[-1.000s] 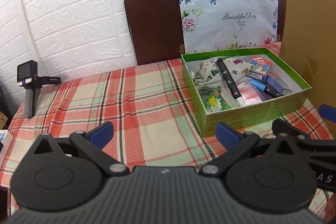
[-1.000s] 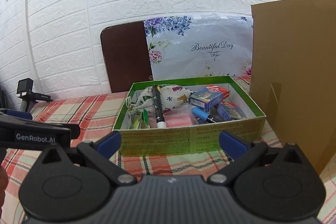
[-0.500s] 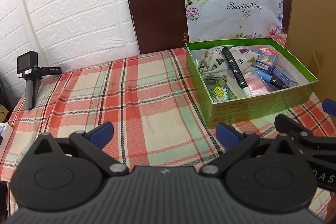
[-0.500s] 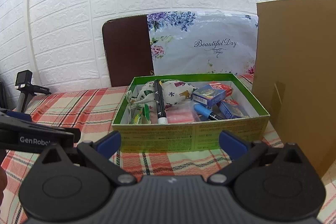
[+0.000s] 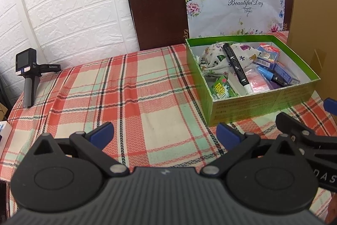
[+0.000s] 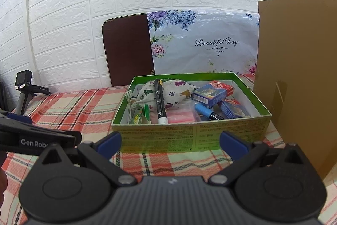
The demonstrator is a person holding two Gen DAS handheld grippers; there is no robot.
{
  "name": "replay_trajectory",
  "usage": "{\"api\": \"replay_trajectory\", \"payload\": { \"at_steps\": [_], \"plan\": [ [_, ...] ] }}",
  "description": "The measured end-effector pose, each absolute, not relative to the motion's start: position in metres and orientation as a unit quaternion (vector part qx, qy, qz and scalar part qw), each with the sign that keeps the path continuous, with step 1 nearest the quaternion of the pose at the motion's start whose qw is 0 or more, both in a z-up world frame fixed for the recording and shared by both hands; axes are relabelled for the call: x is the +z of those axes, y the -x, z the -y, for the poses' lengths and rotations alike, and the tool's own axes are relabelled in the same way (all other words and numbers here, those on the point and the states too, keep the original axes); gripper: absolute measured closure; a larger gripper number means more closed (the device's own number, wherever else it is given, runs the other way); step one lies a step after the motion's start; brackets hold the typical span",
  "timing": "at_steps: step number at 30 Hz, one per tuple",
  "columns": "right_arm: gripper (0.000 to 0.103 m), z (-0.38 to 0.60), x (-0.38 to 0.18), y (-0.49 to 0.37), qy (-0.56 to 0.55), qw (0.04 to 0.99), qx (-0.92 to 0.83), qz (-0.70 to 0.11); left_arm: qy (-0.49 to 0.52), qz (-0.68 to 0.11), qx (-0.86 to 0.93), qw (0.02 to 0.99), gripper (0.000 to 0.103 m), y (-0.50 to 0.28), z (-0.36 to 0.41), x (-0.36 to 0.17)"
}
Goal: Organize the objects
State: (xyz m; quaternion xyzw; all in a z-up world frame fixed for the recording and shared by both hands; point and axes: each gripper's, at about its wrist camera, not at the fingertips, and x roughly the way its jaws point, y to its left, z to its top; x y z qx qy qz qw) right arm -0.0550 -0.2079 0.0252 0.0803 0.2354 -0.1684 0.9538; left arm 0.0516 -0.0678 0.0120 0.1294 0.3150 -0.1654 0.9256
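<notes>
A green box [image 5: 261, 105] [image 6: 189, 137] stands on the plaid tablecloth, holding a printed cloth pouch [image 5: 214, 58] [image 6: 170, 93], a black marker [image 5: 236, 66] [image 6: 159, 102], a green packet [image 5: 221, 90], a pink bag [image 6: 181, 116], a blue marker [image 6: 203, 110] and blue card boxes [image 5: 267, 56] [image 6: 212, 93]. My left gripper [image 5: 165, 135] is open over bare cloth, left of and in front of the box. My right gripper [image 6: 170, 143] is open just in front of the box's near wall. Both hold nothing.
A brown board [image 5: 155, 10] and a flowered bag [image 5: 238, 5] lean on the white brick wall behind the box. A tall cardboard sheet [image 6: 294, 69] stands right of the box. A small camera on a handle [image 5: 28, 75] stands at the table's far left.
Both grippers have risen and tilted slightly, so the box sits lower in both views. Both stay open and nothing in the box has moved.
</notes>
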Motion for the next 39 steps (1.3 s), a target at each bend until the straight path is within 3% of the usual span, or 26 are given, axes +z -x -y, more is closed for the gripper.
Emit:
{"api": "replay_trajectory", "payload": {
  "at_steps": [39],
  "plan": [
    [0.0, 0.2037, 0.0217, 0.0559, -0.078, 0.954, -0.171, -0.235, -0.118, -0.331, -0.166, 0.921, 0.0, -0.0542, 0.0674, 0.0098]
  ]
}}
